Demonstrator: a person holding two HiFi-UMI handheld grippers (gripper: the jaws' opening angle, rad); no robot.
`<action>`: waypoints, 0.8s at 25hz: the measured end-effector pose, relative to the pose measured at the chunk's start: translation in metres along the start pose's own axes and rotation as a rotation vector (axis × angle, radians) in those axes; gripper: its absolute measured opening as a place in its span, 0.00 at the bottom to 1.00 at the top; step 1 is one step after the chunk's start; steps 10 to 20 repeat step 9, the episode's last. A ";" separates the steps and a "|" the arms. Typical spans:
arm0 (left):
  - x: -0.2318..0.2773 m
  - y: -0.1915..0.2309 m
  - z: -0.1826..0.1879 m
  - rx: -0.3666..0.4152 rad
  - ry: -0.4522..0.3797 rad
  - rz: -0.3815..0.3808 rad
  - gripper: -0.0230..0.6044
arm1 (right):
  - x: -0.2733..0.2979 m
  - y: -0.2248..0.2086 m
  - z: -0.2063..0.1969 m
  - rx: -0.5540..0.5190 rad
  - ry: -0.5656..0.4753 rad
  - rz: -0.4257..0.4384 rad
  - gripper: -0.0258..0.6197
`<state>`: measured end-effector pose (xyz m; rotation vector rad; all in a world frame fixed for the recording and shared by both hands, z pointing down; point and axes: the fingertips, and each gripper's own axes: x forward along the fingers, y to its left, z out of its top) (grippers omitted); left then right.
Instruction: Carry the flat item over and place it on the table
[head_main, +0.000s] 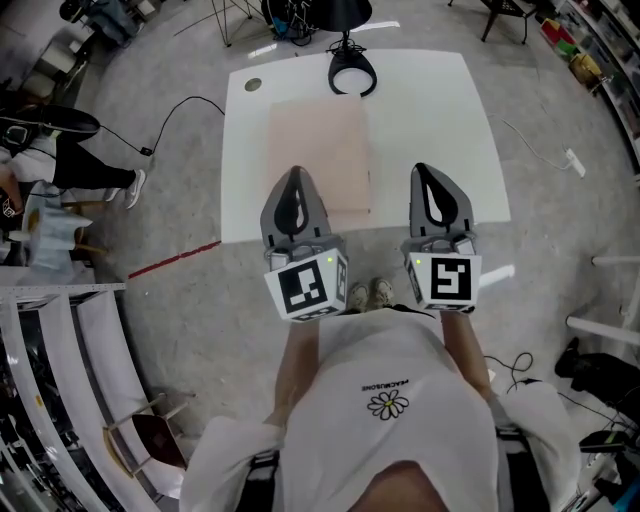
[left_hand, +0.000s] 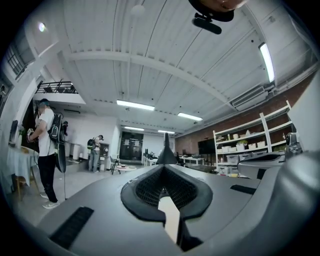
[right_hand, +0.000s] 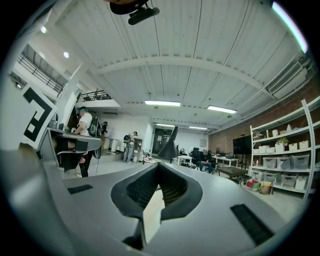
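Note:
A flat tan board (head_main: 320, 150) lies on the white table (head_main: 430, 110), its near edge close to the table's front edge. My left gripper (head_main: 296, 172) reaches level over the board's near left part. In the left gripper view its jaws (left_hand: 166, 145) meet at the tips, shut, with nothing seen held. My right gripper (head_main: 421, 168) hovers over bare table to the right of the board, apart from it. In the right gripper view its jaws (right_hand: 171, 142) are likewise shut. In both gripper views a pale surface shows through the slot behind the tips.
A black lamp base (head_main: 352, 72) stands at the table's far edge just beyond the board, and a small round disc (head_main: 252, 85) sits at the far left corner. A cable (head_main: 170, 120) and red tape (head_main: 175, 258) lie on the floor left. People (left_hand: 47, 145) stand farther off.

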<state>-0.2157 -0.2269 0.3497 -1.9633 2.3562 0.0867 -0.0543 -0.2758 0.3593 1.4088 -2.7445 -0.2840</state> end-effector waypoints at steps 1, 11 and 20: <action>0.001 0.001 0.000 -0.003 0.001 0.001 0.06 | 0.000 0.000 -0.001 0.001 0.003 -0.001 0.06; 0.000 0.007 -0.005 -0.010 0.016 0.010 0.06 | -0.001 0.002 -0.003 0.001 0.002 0.001 0.06; 0.000 0.007 -0.005 -0.010 0.016 0.010 0.06 | -0.001 0.002 -0.003 0.001 0.002 0.001 0.06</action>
